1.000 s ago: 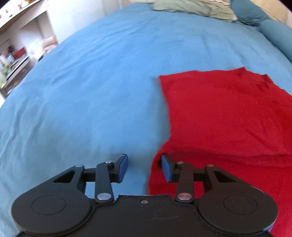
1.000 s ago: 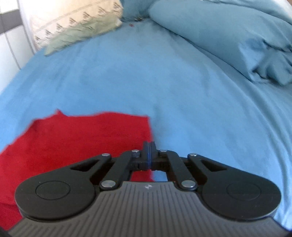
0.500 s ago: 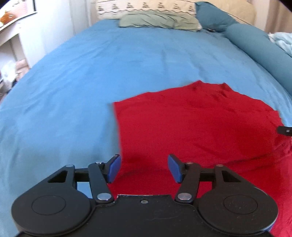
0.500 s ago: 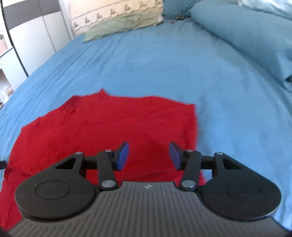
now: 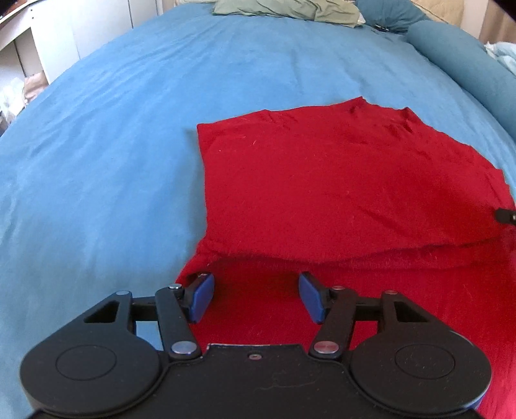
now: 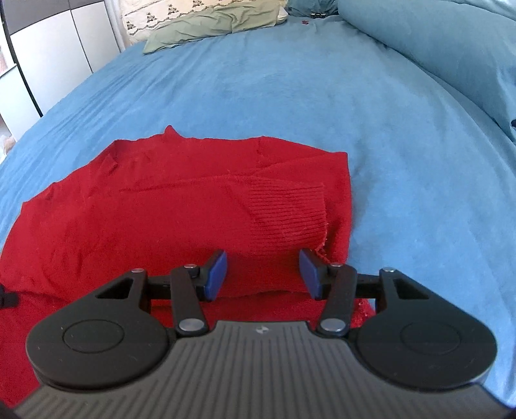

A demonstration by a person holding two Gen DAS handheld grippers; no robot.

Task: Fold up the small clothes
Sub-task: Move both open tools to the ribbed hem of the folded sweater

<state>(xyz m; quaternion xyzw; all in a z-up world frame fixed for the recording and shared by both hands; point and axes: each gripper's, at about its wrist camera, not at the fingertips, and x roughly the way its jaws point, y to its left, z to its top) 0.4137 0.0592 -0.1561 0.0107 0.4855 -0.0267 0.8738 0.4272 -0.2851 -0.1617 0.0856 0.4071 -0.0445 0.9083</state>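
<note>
A red knit sweater (image 5: 338, 180) lies on the blue bedspread (image 5: 113, 145), its far part folded over the near part. In the right wrist view the sweater (image 6: 161, 206) shows a ribbed cuff (image 6: 287, 209) lying on top at its right side. My left gripper (image 5: 256, 296) is open and empty, just above the sweater's near left part below the fold edge. My right gripper (image 6: 262, 274) is open and empty, over the near right part just below the cuff. The tip of the other gripper (image 5: 504, 215) shows at the right edge of the left wrist view.
Green and patterned pillows (image 6: 209, 25) lie at the head of the bed. A blue bolster (image 5: 464, 67) and bunched blue duvet (image 6: 451, 48) run along the right side. White furniture (image 5: 38, 48) stands left of the bed.
My right gripper went from shut to open. My left gripper opened wider. Both shifted over the sweater's near edge, with more of the folded sweater now in view.
</note>
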